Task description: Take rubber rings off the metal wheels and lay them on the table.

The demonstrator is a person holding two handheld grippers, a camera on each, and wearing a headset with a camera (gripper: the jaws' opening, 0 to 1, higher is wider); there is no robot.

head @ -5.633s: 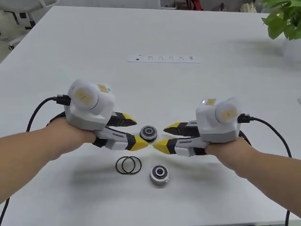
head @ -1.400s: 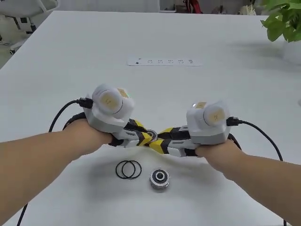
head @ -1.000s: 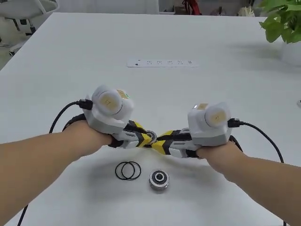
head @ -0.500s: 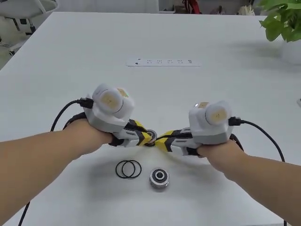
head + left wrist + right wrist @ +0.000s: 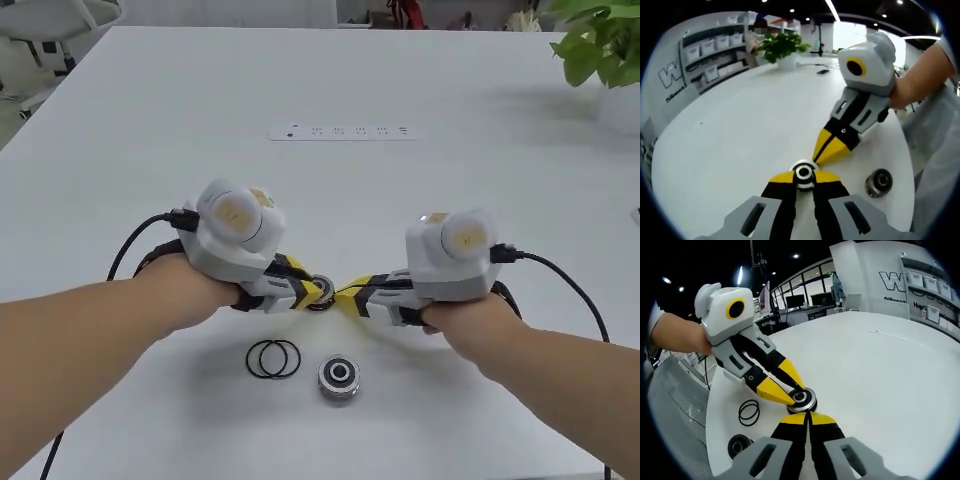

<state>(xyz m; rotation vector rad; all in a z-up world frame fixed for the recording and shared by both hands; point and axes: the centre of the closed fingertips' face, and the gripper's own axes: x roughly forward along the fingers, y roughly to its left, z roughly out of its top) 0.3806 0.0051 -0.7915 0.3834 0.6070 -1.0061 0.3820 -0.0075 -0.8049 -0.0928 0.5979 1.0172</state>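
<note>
In the head view my left gripper [image 5: 316,292] is shut on a small metal wheel [image 5: 320,290] and holds it just above the white table [image 5: 330,200]. The left gripper view shows that wheel [image 5: 804,171] clamped between the yellow tips of the left gripper [image 5: 804,177]. My right gripper [image 5: 343,293] is shut, and its tips [image 5: 809,416] rest against the wheel's dark rim [image 5: 803,398]. I cannot tell whether a ring is pinched between them. Two black rubber rings [image 5: 273,358] lie overlapping on the table. A second wheel [image 5: 339,376] stands beside them.
A white power strip [image 5: 343,131] lies further back in the middle. A potted plant [image 5: 598,45] stands at the far right corner. Black cables [image 5: 135,255] trail from both grippers over the table. The table's near edge runs just below the rings.
Since 5.6 s ago both grippers have closed in on the wheel and shut. Over the last second the right gripper has drawn slightly to the right. The rings and second wheel lie unmoved.
</note>
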